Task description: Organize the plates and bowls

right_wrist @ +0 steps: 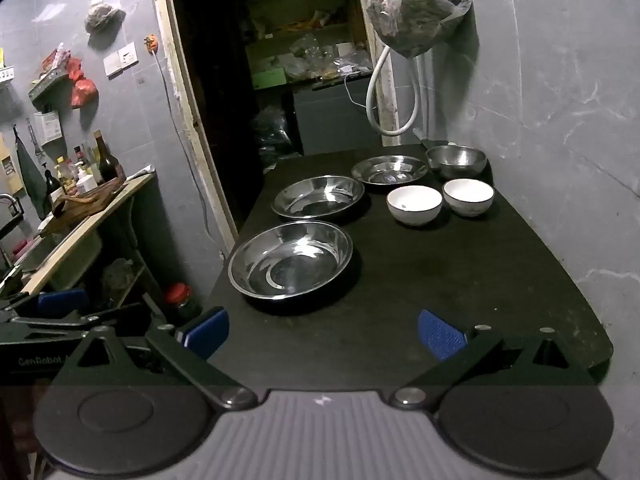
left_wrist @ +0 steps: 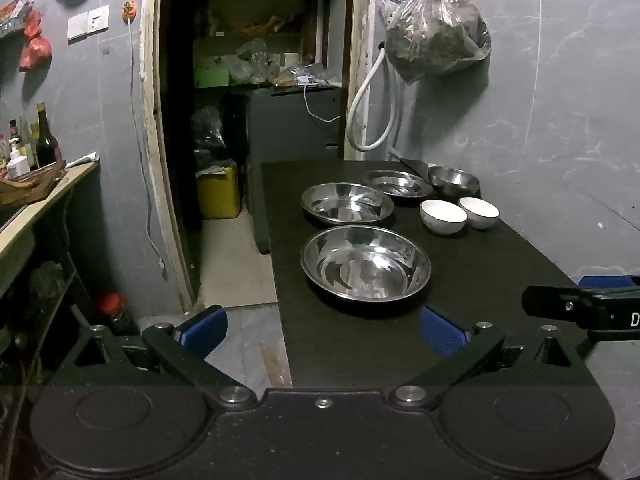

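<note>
A dark worktop (right_wrist: 440,280) is standing against a grey marbled wall, carrying six dishes. Nearest the cameras, a large steel plate (right_wrist: 291,259) is sitting near the worktop's left edge. Just behind it, a second steel plate (right_wrist: 319,201) is lying close by, and a third, smaller steel plate (right_wrist: 389,169) is resting further back. At the far right corner, a deep steel bowl (right_wrist: 457,161) is sitting by the wall. In front of it, two white bowls are standing side by side, upright: the left white bowl (right_wrist: 414,204) and the right white bowl (right_wrist: 468,196).

The left hand-held gripper (left_wrist: 323,332) is hovering over the worktop's near left edge, its blue fingers spread wide and holding nothing. The right hand-held gripper (right_wrist: 323,334) is hovering over the near end of the worktop, likewise spread wide and gripping nothing. A plastic bag (right_wrist: 418,8) is hanging on the wall beyond.
</note>
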`<state>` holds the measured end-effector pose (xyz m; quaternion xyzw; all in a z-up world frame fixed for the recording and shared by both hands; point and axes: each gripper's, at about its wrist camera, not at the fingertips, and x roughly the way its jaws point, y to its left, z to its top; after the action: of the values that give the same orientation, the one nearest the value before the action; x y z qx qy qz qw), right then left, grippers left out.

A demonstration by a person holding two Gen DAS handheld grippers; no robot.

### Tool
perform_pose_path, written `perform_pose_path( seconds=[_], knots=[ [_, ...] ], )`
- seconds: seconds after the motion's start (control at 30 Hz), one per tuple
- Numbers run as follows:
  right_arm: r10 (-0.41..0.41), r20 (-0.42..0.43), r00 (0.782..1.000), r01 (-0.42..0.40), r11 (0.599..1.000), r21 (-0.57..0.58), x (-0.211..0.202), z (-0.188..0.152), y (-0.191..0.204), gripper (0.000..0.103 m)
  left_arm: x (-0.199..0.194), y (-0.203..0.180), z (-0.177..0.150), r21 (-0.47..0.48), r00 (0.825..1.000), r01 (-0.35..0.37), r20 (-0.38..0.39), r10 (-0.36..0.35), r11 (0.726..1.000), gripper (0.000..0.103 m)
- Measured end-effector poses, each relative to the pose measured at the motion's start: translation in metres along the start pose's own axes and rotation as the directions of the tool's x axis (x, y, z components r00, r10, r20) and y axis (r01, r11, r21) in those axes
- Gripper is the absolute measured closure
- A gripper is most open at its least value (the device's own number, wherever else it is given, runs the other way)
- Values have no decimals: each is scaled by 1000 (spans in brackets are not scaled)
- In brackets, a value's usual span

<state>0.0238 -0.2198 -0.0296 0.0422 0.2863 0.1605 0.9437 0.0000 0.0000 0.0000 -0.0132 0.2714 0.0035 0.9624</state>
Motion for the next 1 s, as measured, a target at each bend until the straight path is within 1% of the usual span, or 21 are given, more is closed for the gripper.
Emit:
perform_pose_path(
  seconds=[0.27,0.3,0.5,0.53,0.7,1.0],
  knots=[
    [1,2,1000,-1,1000,1,-2,0,0,0,2,1,1,-1,1000,5,2,-5,1000,1],
    [1,3,1000,-1,1000,1,-2,0,0,0,0,0,0,0,1000,3,13,-3,1000,1],
    [-1,4,1000,1,1000,0,-2,1,1,0,3,2,1,1,1000,11,5,-11,1000,1],
    [-1,5,1000,1,1000,-1,-2,1,2,0,0,0,0,1,1000,0,16,0,1000,1],
    [-1,6,1000,1,1000,-2,2,-3,5,0,-1,-2,4,2,1000,0,14,0,1000,1],
    [-2,4,1000,2,1000,-6,-1,3,6,0,-2,-3,3,2,1000,1,15,-1,1000,1]
  ],
)
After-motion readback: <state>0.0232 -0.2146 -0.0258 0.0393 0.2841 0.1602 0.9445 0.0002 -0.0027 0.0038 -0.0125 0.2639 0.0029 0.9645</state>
